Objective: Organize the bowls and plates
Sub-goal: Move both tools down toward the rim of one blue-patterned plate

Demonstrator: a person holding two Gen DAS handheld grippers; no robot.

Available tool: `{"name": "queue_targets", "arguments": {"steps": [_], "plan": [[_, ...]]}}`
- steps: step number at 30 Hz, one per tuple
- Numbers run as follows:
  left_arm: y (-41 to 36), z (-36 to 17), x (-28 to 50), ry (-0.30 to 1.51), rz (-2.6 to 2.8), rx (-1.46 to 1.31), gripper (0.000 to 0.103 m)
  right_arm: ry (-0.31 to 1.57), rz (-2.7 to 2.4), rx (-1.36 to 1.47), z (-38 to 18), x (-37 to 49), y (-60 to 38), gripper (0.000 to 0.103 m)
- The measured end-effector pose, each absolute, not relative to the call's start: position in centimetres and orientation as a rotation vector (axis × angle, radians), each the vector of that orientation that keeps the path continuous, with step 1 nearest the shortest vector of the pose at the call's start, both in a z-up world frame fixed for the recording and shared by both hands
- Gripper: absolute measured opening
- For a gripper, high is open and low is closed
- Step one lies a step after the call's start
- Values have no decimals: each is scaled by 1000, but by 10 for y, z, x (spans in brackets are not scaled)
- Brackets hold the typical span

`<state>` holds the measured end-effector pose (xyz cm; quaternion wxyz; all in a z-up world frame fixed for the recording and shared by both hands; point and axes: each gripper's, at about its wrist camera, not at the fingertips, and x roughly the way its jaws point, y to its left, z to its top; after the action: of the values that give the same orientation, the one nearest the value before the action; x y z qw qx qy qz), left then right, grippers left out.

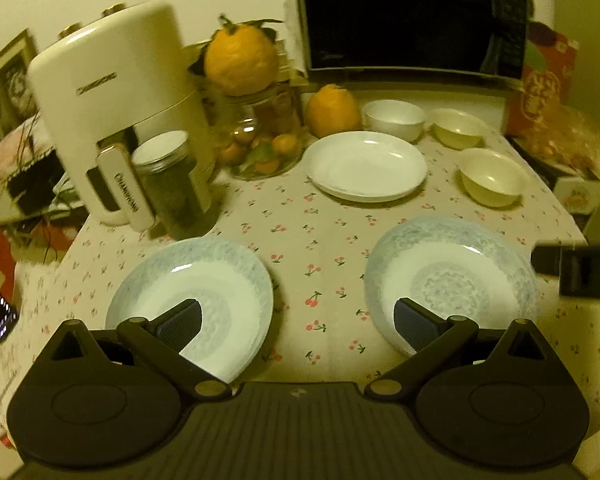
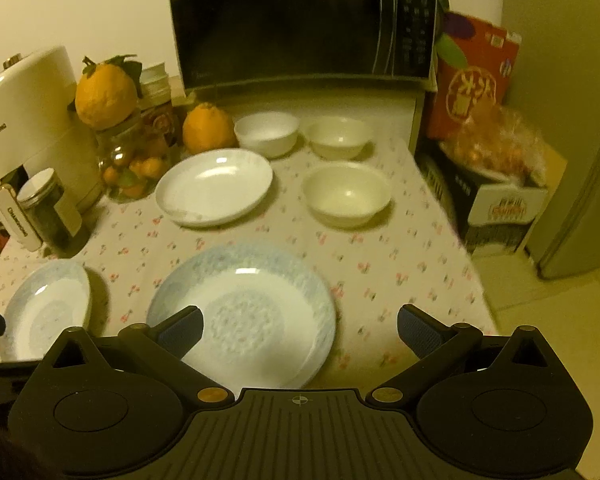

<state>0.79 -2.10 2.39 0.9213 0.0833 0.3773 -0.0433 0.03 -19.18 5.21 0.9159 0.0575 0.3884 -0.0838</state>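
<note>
Two blue-patterned plates lie on the near part of the cherry-print tablecloth: the left plate [image 1: 204, 296] [image 2: 48, 312] and the right plate [image 1: 452, 280] [image 2: 244, 312]. Behind them sit a plain white plate [image 1: 366, 166] [image 2: 216, 186], a white bowl [image 1: 394, 118] [image 2: 266, 132] and two cream bowls [image 1: 458, 128] [image 1: 494, 176] [image 2: 338, 136] [image 2: 346, 192]. My left gripper [image 1: 298, 322] hangs open above the gap between the patterned plates. My right gripper [image 2: 300, 330] is open over the right plate's right edge, holding nothing.
A white kettle [image 1: 112, 108], a dark jar [image 1: 168, 184], a glass jar of fruit [image 1: 260, 136] and oranges [image 1: 332, 110] crowd the back left. A black microwave [image 2: 300, 20] stands behind. Boxes [image 2: 496, 196] sit beyond the table's right edge [image 2: 456, 240].
</note>
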Motion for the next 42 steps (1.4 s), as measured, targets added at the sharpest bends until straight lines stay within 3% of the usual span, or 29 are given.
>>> {"name": "queue_targets", "arguments": {"steps": [17,27,32,36,42], "plan": [[-17,-8,52,860,-295,109,99,804,-55,228,24,47,-236,103],[2,-28,74,951,-401,-93,80,903,16,412,-14,65,-265,103],[3,-34,83,954,-454,-160,63,923,14,470,-24,66,-276,101],[-2,-37,86,950,-496,-188,49,939,21,533,-33,67,-284,86],[-10,-44,89,962,-510,-180,29,980,11,626,-50,70,-293,39]]}}
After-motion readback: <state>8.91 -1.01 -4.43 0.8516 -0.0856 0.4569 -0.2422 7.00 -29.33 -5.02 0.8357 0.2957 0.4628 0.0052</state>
